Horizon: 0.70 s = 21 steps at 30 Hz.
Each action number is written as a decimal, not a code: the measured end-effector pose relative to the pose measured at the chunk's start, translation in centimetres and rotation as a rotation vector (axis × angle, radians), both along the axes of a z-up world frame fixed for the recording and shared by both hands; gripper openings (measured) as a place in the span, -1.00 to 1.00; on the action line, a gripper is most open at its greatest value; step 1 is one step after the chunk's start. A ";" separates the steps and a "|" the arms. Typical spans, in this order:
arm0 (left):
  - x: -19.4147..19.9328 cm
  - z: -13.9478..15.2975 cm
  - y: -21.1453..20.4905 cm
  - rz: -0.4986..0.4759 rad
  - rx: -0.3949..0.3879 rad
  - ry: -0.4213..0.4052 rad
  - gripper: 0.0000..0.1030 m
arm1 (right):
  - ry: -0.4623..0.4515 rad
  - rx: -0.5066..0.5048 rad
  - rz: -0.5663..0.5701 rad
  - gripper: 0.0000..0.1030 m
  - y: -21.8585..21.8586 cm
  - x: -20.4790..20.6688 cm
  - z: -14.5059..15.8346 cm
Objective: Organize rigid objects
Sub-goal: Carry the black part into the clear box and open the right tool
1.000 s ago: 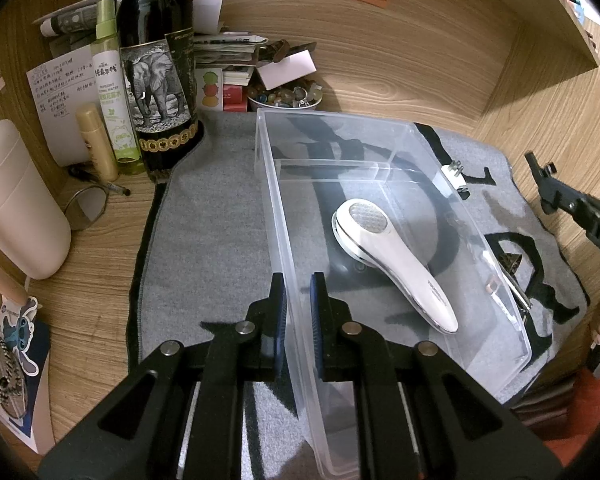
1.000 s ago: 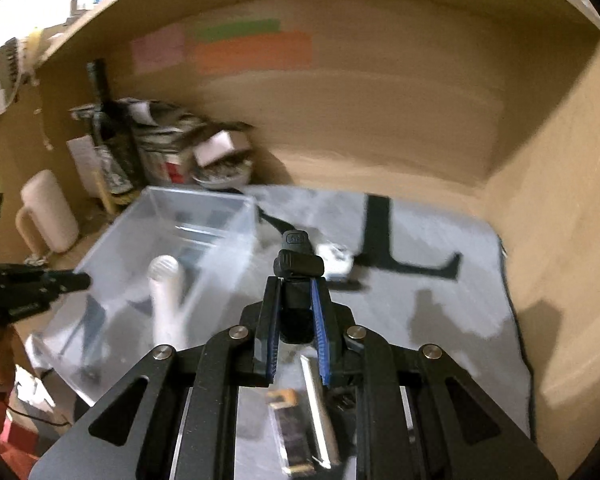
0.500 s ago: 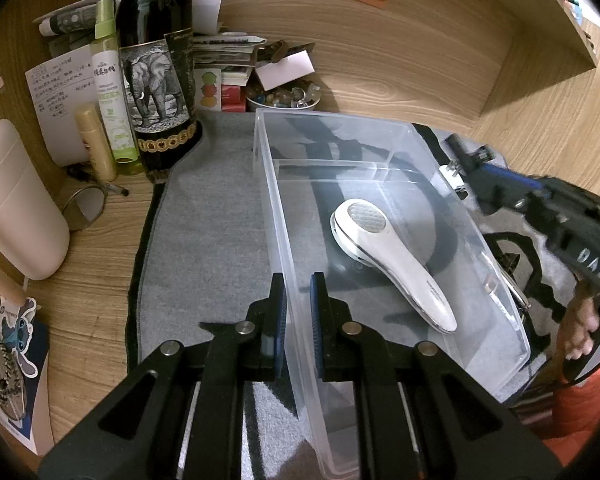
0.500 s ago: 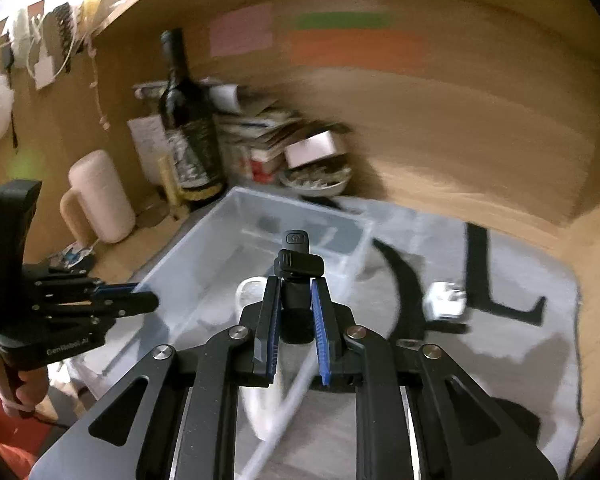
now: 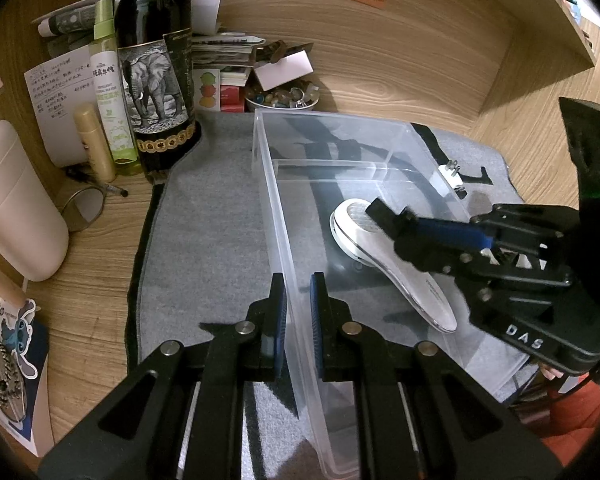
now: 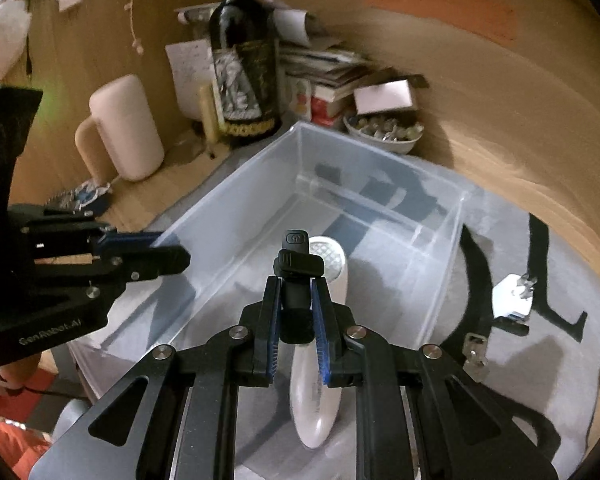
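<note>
Swinging in from beside the bin, my right tongs are now carrying a small black clip-on device over the clear bin, above the white handheld shaver, while my left tongs are clamping its wall, readying a drop.

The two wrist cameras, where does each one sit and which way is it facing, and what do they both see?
Left wrist view: sits on the left tool, angled down along its fingers, which clamp the clear bin wall; the right tool enters from the right.
Right wrist view: sits on the right tool, angled down over the bin, gripping a small black device; the left tool and a hand show at left.
Shared: bin, white handheld device inside it, wine bottle, grey mat.
</note>
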State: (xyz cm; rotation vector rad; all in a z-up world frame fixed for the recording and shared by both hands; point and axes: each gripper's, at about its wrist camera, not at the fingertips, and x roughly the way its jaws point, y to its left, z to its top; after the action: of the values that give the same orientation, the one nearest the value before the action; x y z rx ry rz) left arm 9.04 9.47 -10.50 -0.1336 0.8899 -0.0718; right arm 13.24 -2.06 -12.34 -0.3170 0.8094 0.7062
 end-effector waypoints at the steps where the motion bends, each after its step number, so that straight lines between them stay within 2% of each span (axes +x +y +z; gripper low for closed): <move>1: 0.0 0.0 0.0 0.000 0.000 0.000 -0.80 | 0.010 -0.005 0.005 -0.73 0.1 0.0 -0.2; 6: 0.0 0.0 0.0 0.000 0.000 0.000 -0.80 | 0.017 -0.035 0.021 -0.67 0.6 -0.2 -0.6; 8: 0.0 0.0 0.0 0.001 0.000 0.000 -0.80 | 0.013 -0.040 0.026 -0.37 0.6 -0.5 -0.6; 10: 0.0 0.0 0.0 0.000 0.000 0.000 -0.80 | -0.006 -0.031 0.020 -0.16 0.5 -0.7 -0.3; 18: 0.0 0.0 0.0 0.000 -0.001 0.000 -0.80 | -0.026 0.012 -0.004 -0.02 -0.4 -0.9 0.9; 21: 0.0 0.0 0.0 0.001 0.000 0.000 -0.80 | -0.054 0.025 -0.022 0.14 -1.0 -1.1 1.5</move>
State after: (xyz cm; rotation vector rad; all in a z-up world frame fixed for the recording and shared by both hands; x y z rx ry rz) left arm 9.06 9.43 -10.50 -0.1342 0.8900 -0.0712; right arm 12.11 -3.07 -10.81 -0.3029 0.7515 0.6839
